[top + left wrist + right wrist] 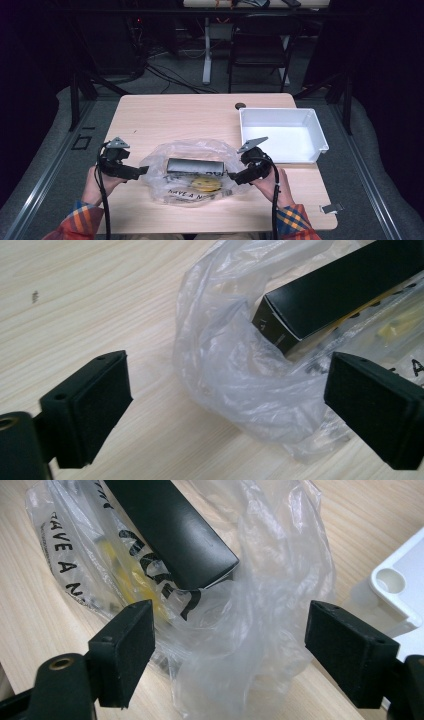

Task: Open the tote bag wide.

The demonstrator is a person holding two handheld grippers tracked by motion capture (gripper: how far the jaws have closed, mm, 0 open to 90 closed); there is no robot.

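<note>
Clear plastic bag [192, 172] lies flat near the front edge of the wooden table [175, 115], between the two grippers. Long black box [195, 165] sits on the bag, lying crosswise in the high view; cannot tell if it is partly inside. Bag has black lettering and a yellow round print [206, 184] just in front of the box. Left gripper [141, 171] is at the bag's left edge, held in the left hand [97, 182]; in the left gripper view its jaws are wide apart, holding nothing, with crumpled bag plastic [235, 385] lying between them and the box end [280, 325] just beyond. Right gripper [234, 176] is at the bag's right edge, held in the right hand [272, 185]; in the right gripper view its jaws are also wide apart and empty, with bunched plastic [240, 630] in the gap and the other box end [190, 535] just past it. Neither pair of pads visibly touches the plastic. White empty bin [310, 120] stands on the table's right side, near the right gripper, corner visible in the right gripper view [395, 585]. Small dark round spot [240, 105] on the table just left of the bin's far corner. Metal clip [331, 208] at the table's right front edge. Folding chair [260, 45] on the floor beyond the table.
</note>
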